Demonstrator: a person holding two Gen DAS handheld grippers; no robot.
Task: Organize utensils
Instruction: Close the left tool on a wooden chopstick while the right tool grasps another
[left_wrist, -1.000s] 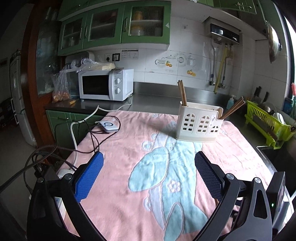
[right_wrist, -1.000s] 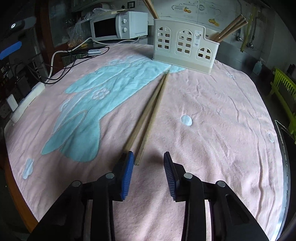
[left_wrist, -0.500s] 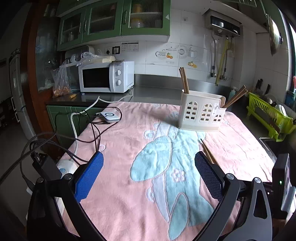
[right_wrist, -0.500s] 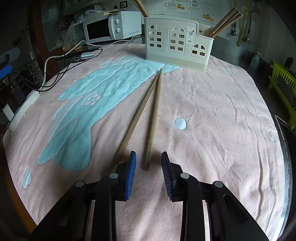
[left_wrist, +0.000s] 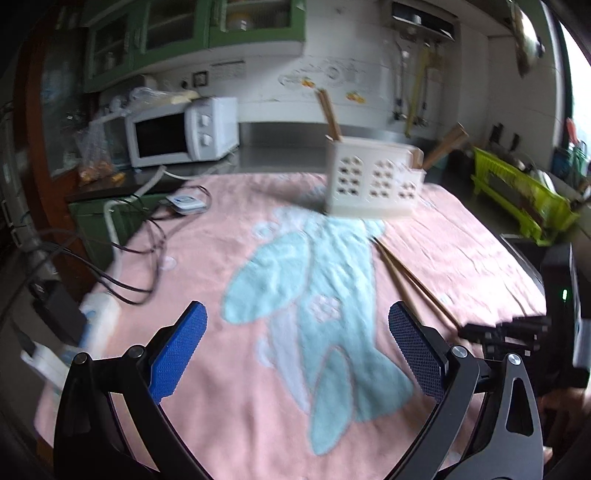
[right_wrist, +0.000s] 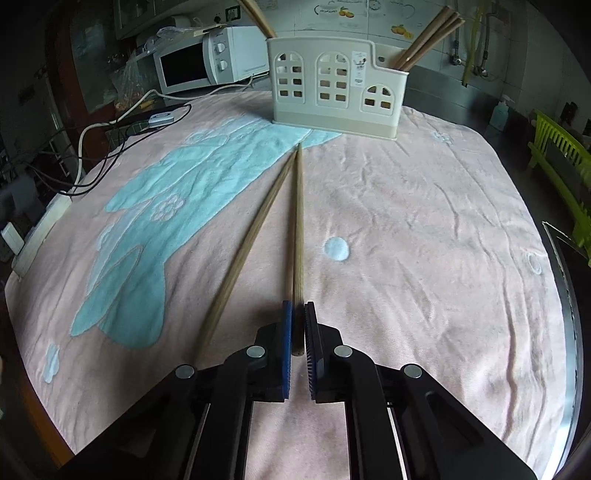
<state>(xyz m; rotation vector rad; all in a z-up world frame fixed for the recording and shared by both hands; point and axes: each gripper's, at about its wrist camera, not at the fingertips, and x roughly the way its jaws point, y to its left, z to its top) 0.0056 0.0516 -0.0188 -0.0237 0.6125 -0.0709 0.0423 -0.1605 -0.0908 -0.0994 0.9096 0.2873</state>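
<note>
Far left in the right wrist view: dark cables (right_wrist: 92, 158) and a white power strip (right_wrist: 40, 225) trailing off the edge of the tabletop, draped in a pink towel (right_wrist: 424, 229) with a pale blue figure. Upper left: a white microwave (right_wrist: 207, 62) on the back counter. Left of centre: a loose chopstick (right_wrist: 251, 243) lying flat on the towel, running from lower centre up toward the top centre, its far tip almost meeting the tip of its neighbour. Just right of it: a second chopstick (right_wrist: 298, 221), near end pinched between the blue pads of the right gripper (right_wrist: 298, 325), closed tight on the wood at lower centre, the rest of the stick still flat on the towel. Top centre: a cream utensil holder (right_wrist: 332, 92) with window cut-outs, standing upright just beyond the chopstick tips, more chopsticks leaning out of its left and right compartments. Far right: a lime-green dish rack (right_wrist: 561, 162). In the blurred left wrist view: the left gripper (left_wrist: 297, 336) spread wide and empty over the blue figure at lower centre, both chopsticks to the right of it, the holder at upper centre.
</note>
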